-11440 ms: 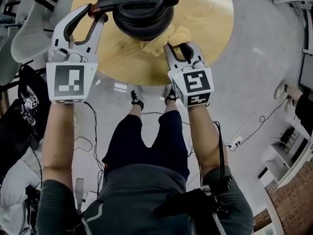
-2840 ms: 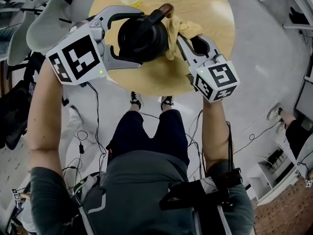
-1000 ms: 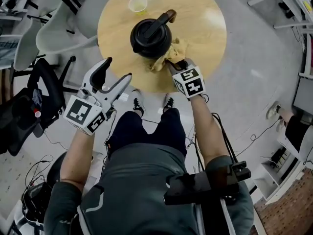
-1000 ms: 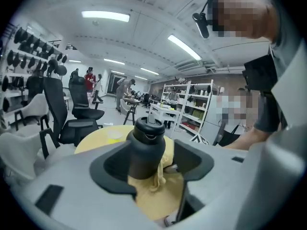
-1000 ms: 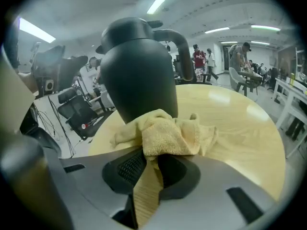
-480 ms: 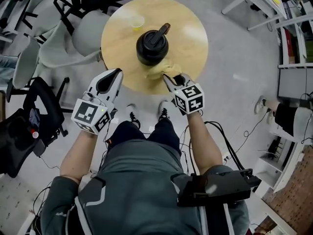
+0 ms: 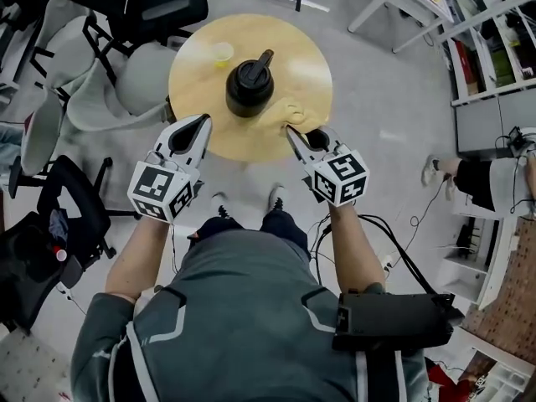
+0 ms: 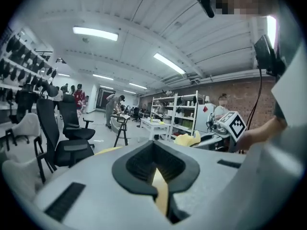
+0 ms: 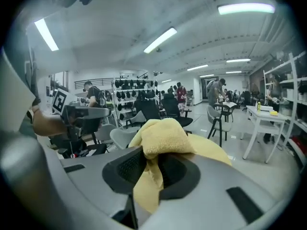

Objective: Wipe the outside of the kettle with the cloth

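Right gripper (image 7: 295,134), forearm stretched forward, pinches the yellow cloth (image 7: 289,111) over the near edge of the round table (image 7: 311,53). The cloth is just right of the black kettle (image 7: 249,86), which stands mid-table. Left gripper (image 7: 202,124), jaws together and empty, points forward to the kettle's near left.

Head view looks steeply down on the table (image 7: 303,64) from high; both gripper views face level across the room

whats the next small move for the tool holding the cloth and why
Probably ease the right tool in toward the kettle until the cloth meets its side. The cloth is clamped in that tool but sits apart from the kettle, which stands free on the table; the left tool is shut and empty.
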The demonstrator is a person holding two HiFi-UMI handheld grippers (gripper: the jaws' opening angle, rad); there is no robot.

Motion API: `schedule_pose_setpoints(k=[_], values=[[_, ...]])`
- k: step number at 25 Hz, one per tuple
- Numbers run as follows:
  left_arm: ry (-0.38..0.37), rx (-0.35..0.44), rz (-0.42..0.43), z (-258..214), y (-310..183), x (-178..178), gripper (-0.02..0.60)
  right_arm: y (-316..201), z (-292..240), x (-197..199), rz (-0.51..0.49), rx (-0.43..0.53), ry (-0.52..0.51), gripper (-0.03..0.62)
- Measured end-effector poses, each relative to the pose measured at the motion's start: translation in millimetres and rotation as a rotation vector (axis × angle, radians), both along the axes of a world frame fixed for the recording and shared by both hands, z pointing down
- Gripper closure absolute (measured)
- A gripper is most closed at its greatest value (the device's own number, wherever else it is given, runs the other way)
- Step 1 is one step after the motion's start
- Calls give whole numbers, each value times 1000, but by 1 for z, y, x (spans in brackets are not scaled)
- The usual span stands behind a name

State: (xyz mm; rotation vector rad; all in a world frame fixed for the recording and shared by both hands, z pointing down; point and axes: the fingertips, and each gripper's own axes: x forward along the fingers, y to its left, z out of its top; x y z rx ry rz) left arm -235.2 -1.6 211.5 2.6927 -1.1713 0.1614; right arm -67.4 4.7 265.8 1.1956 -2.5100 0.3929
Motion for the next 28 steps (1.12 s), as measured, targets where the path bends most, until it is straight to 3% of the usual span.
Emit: schedule_pose_setpoints(k=[7, 14, 20, 24, 28], values=[[-1, 50, -48, -40, -1, 11, 572, 2, -73, 17, 11, 148, -43, 502], [-16, 118, -112, -83, 4, 22, 572, 1, -128, 39, 10, 236, -68, 502], [-35, 191, -189, -113, 1, 9, 572, -15, -157, 41, 17, 270, -91, 502], [-36, 187, -242, -114, 1, -4, 572, -13, -167, 40, 2, 304, -96, 502], [-35, 184, -255, -134, -8, 6, 572, -26, -189, 54, 9, 322, -89, 502]])
